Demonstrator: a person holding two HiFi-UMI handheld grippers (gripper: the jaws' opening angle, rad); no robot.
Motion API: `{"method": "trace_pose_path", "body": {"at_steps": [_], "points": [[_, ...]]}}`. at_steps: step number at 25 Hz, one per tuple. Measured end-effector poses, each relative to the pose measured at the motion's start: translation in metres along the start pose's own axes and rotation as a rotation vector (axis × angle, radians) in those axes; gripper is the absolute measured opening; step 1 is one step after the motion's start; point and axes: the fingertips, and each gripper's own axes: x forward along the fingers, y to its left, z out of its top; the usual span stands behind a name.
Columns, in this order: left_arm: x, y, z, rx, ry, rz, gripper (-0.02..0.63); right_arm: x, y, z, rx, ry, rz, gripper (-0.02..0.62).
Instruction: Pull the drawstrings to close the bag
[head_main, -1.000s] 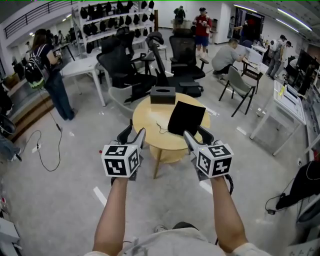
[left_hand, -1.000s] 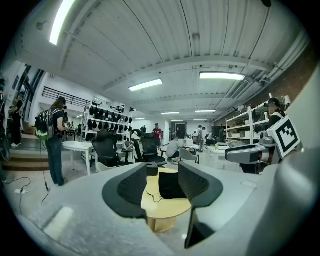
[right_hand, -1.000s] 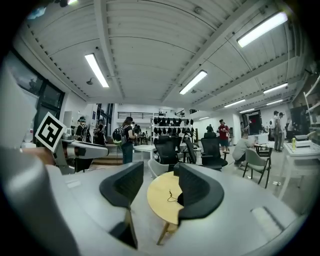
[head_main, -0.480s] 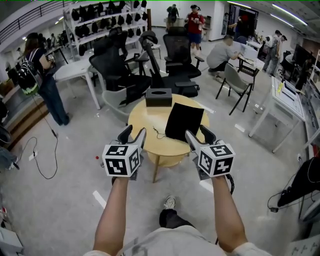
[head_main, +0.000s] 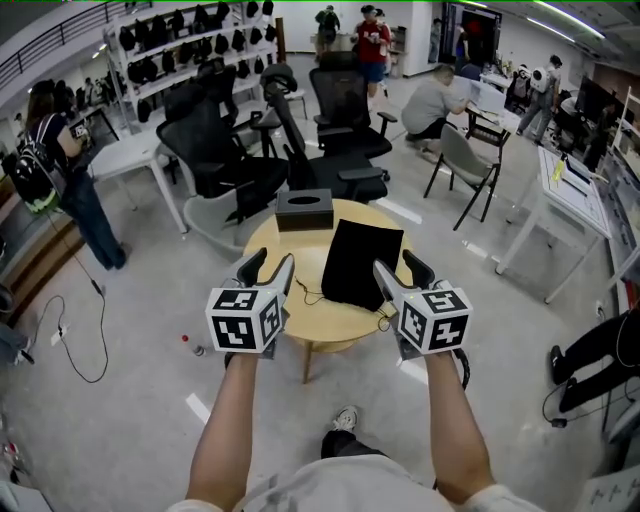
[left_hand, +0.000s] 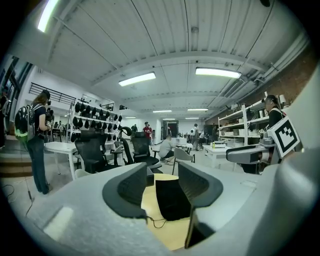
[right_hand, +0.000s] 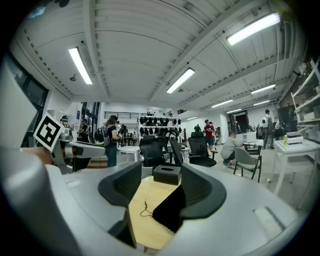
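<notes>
At seven o'clock of the round table (head_main: 330, 325), over its near rim, the left gripper (head_main: 268, 262): smooth grey moulded shell, with a black-and-white marker cube (head_main: 243, 320) on its back. Dark fingers (left_hand: 132, 187), curved like scoops and ribbed on the inner faces, standing apart with nothing clamped; only table and bag visible through the gap.

Table top of pale, smooth wood, circular.

At eleven o'clock on the top, a black rectangular box (head_main: 304, 210) with an oval slot in its lid.

Near the centre, at seven o'clock from the bag's lower corner, the drawstring (head_main: 310, 292): a thin dark cord lying loose in a small squiggle on the wood.

Just right of the centre, the bag (head_main: 360, 262): flat, matte black fabric, roughly rectangular, slightly askew, lying on the table and touched by neither gripper.

At five o'clock of the table, the right gripper (head_main: 398, 264), same grey shell. Fingers (right_hand: 200, 187) dark and ribbed, just opened further and now spread wide, nothing gripped, bag edge and cord seen beyond the gap.
</notes>
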Motion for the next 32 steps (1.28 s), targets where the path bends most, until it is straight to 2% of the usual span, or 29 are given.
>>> {"method": "trace_pose_path", "body": {"at_steps": [9, 19, 26, 32], "points": [[0.100, 0.015, 0.014, 0.004, 0.020, -0.037, 0.202, 0.075, -0.060, 0.009, 0.016, 0.018, -0.035, 0.250], [0.195, 0.011, 0.029, 0.021, 0.041, -0.082, 0.202, 0.129, -0.130, 0.018, 0.038, 0.023, -0.078, 0.250], [0.236, 0.004, 0.034, 0.030, 0.055, -0.110, 0.202, 0.147, -0.161, 0.017, 0.056, 0.034, -0.098, 0.250], [0.256, -0.011, 0.035, 0.039, 0.064, -0.158, 0.202, 0.139, -0.180, 0.014, 0.067, 0.038, -0.145, 0.250]]}}
